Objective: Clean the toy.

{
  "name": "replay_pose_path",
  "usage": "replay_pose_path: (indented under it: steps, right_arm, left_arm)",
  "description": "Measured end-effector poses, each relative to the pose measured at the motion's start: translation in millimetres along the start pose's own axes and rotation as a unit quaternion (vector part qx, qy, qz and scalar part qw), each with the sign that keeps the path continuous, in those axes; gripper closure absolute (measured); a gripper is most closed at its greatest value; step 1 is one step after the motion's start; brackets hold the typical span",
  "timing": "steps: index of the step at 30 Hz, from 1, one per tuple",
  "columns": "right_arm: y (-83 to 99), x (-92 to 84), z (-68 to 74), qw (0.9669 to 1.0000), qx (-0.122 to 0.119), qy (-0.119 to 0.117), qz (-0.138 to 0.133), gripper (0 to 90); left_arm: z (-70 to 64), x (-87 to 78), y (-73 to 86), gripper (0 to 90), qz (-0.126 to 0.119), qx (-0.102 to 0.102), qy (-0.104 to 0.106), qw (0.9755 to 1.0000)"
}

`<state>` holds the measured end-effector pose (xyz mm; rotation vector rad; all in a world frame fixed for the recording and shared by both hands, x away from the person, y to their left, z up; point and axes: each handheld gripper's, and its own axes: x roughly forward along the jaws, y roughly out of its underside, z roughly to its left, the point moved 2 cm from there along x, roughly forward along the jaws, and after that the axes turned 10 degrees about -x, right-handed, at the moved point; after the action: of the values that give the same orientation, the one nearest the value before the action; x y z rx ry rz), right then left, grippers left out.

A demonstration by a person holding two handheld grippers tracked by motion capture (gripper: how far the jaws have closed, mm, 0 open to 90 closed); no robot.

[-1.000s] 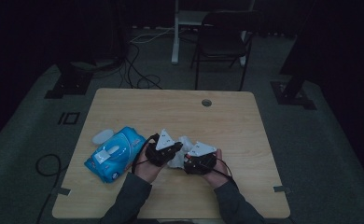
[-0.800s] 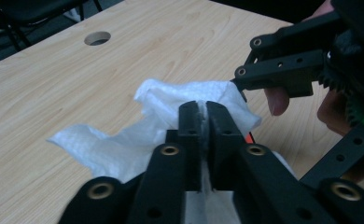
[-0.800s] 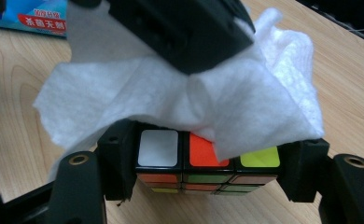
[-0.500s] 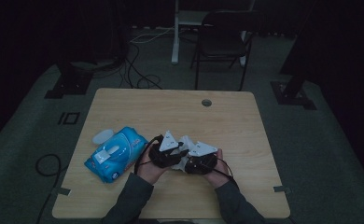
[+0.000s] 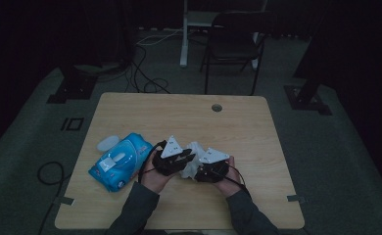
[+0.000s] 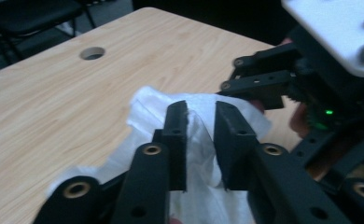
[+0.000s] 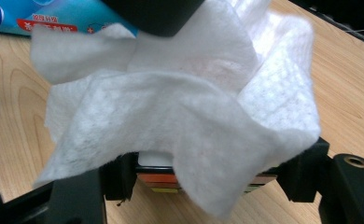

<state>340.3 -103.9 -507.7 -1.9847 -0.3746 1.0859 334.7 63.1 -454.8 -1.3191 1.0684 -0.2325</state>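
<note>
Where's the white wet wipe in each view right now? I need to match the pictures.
High view: crumpled white wet wipe lies between both grippers, centre-front of the table.
Left gripper view: centre, rising between the jaws.
Right gripper view: draped across the middle.
Shared landmark: light wooden table.

One white wipe (image 5: 193, 157), one blue wipes pack (image 5: 116, 161), one table (image 5: 189, 115), two chairs (image 5: 233, 44)

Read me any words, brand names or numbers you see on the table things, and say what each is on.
"da": white letter ends on the blue badge of the blue wipes pack; the start of the word is cut off.
White print on the pack's red strip: too blurred to read.
White label on top of the pack: too small to read.
</note>
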Motion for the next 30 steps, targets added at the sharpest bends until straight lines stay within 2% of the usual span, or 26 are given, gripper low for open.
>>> replay_pose_path:
  steps: [3,4,6,9,11,15,19,25,28,30]
  right_arm:
    - [-0.8,-0.2,1.0,1.0,0.001,-0.001,-0.001,33.9]
    - [-1.2,-0.2,1.3,1.0,-0.001,0.0,-0.002,34.0]
    - [-1.8,-0.3,1.5,1.0,-0.004,0.0,-0.004,34.0]
    - [-1.9,0.0,2.2,1.0,-0.003,0.0,-0.001,34.0]
    - [-0.8,0.9,1.9,1.0,-0.004,0.0,0.0,34.0]
    - [-1.0,0.9,1.3,1.0,-0.001,0.001,0.001,34.0]
    - [-1.7,0.2,1.3,1.0,0.0,0.003,0.0,34.0]
    - [-1.9,-0.2,0.8,1.0,0.001,0.006,-0.002,34.0]
    - [-2.1,-0.4,0.9,1.0,0.001,0.006,-0.003,34.0]
    - [-2.3,-0.5,1.3,1.0,-0.001,0.005,-0.003,34.0]
  left_arm:
    - [1.8,6.5,2.3,71.7,0.018,0.005,-0.018,0.9997]
    - [2.0,9.4,3.8,70.3,0.025,0.001,-0.019,0.9995]
    - [3.1,14.3,7.0,71.1,0.037,0.002,-0.027,0.999]
    - [4.1,17.9,9.9,74.0,0.043,-0.002,-0.029,0.9987]
    - [3.6,18.6,10.6,78.6,0.044,0.0,-0.027,0.9987]
    - [-1.4,19.0,10.2,86.4,0.047,0.019,-0.025,0.9984]
    - [-9.0,21.4,9.3,87.1,0.05,0.034,-0.007,0.9982]
    - [-15.7,25.2,8.7,87.6,0.052,0.04,0.013,0.9978]
    - [-16.0,25.8,8.4,87.6,0.051,0.044,0.011,0.9977]
    - [-15.1,25.8,8.1,87.7,0.049,0.047,0.001,0.9977]
